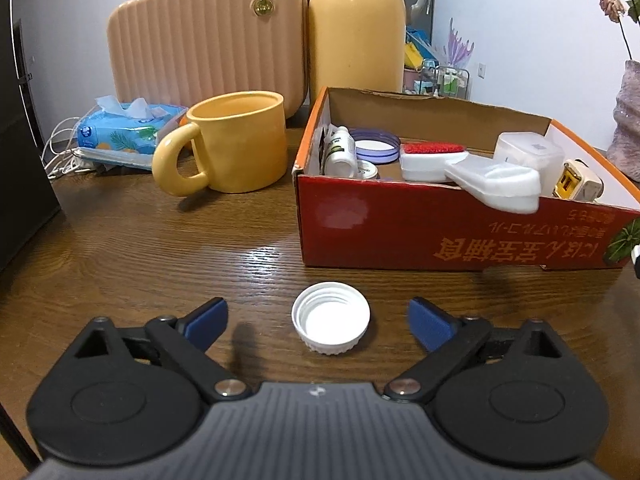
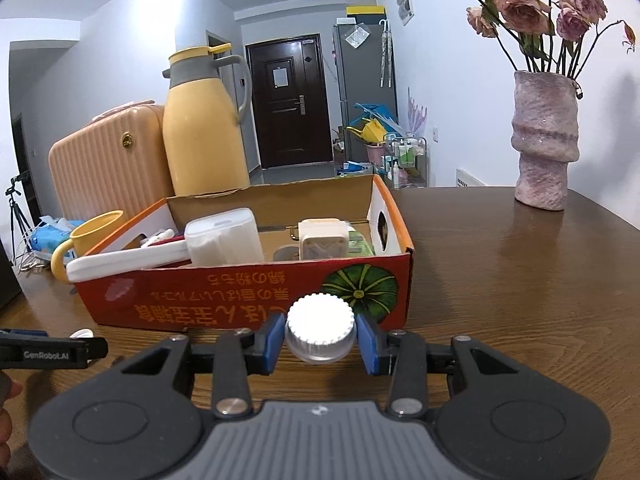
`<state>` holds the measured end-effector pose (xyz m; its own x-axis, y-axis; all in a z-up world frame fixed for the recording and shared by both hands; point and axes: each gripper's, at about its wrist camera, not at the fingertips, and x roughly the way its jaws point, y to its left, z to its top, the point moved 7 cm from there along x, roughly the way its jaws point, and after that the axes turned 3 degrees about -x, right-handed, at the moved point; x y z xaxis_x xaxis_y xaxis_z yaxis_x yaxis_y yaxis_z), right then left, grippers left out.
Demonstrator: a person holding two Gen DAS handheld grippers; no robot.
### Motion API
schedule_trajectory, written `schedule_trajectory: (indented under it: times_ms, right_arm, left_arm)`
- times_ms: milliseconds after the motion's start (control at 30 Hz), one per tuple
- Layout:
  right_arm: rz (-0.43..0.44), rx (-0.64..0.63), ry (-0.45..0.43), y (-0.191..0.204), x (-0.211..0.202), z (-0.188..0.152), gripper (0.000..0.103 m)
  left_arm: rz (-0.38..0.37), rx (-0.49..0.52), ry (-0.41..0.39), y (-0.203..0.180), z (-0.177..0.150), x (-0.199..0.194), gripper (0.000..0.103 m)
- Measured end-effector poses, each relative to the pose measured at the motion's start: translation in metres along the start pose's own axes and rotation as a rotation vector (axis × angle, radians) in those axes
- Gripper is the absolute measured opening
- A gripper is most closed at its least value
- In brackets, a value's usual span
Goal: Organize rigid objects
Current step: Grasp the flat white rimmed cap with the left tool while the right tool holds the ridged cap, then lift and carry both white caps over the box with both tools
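A white screw cap [image 1: 331,317] lies open side up on the wooden table, between the spread fingers of my open left gripper [image 1: 318,320], touching neither. My right gripper [image 2: 320,340] is shut on a second white ribbed cap [image 2: 320,328], held just in front of the red cardboard box [image 2: 248,300]. The box [image 1: 440,232] holds a small white bottle [image 1: 341,152], a purple-rimmed lid [image 1: 377,145], a red-topped brush [image 1: 432,160], white plastic cases [image 1: 498,184] and a charger plug [image 1: 576,184]. The left gripper's side [image 2: 52,350] shows at the right view's left edge.
A yellow mug [image 1: 232,148] stands left of the box. Behind it are a peach ribbed case [image 1: 208,36], a yellow thermos jug [image 1: 356,28] and a blue tissue pack [image 1: 128,128] with cables. A pink vase [image 2: 546,140] with dried roses stands at the table's far right.
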<state>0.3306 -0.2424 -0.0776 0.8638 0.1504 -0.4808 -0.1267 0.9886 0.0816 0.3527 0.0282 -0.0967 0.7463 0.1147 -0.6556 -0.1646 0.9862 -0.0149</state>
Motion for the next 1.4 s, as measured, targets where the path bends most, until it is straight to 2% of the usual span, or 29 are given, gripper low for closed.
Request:
schedule_trajectory:
  times_ms: [100, 133, 233, 267, 433, 833, 1400]
  right_arm:
    - [0.002, -0.003, 0.001, 0.001, 0.000, 0.000, 0.039]
    - [0.003, -0.005, 0.000, 0.001, 0.000, -0.001, 0.039]
    - [0.003, -0.007, 0.000, 0.001, 0.000, -0.001, 0.039]
    - [0.002, -0.006, 0.001, 0.001, 0.000, -0.001, 0.039]
    - [0.004, -0.011, -0.004, 0.002, -0.001, -0.001, 0.039]
    - [0.022, -0.018, -0.049, 0.006, -0.011, 0.004, 0.039]
    - [0.051, -0.035, -0.145, 0.016, -0.037, 0.020, 0.039]
  left_arm:
    - [-0.013, -0.001, 0.021, 0.000, -0.001, 0.005, 0.078]
    - [-0.022, -0.002, 0.030, 0.000, -0.002, 0.006, 0.077]
    - [-0.041, 0.018, 0.016, -0.003, -0.003, 0.004, 0.054]
    - [-0.051, 0.022, 0.014, -0.005, -0.003, 0.003, 0.041]
    - [-0.066, 0.029, 0.000, -0.005, -0.005, -0.003, 0.041]
    - [-0.063, 0.014, -0.102, 0.003, 0.000, -0.037, 0.041]
    - [-0.129, 0.009, -0.206, -0.002, 0.008, -0.085, 0.041]
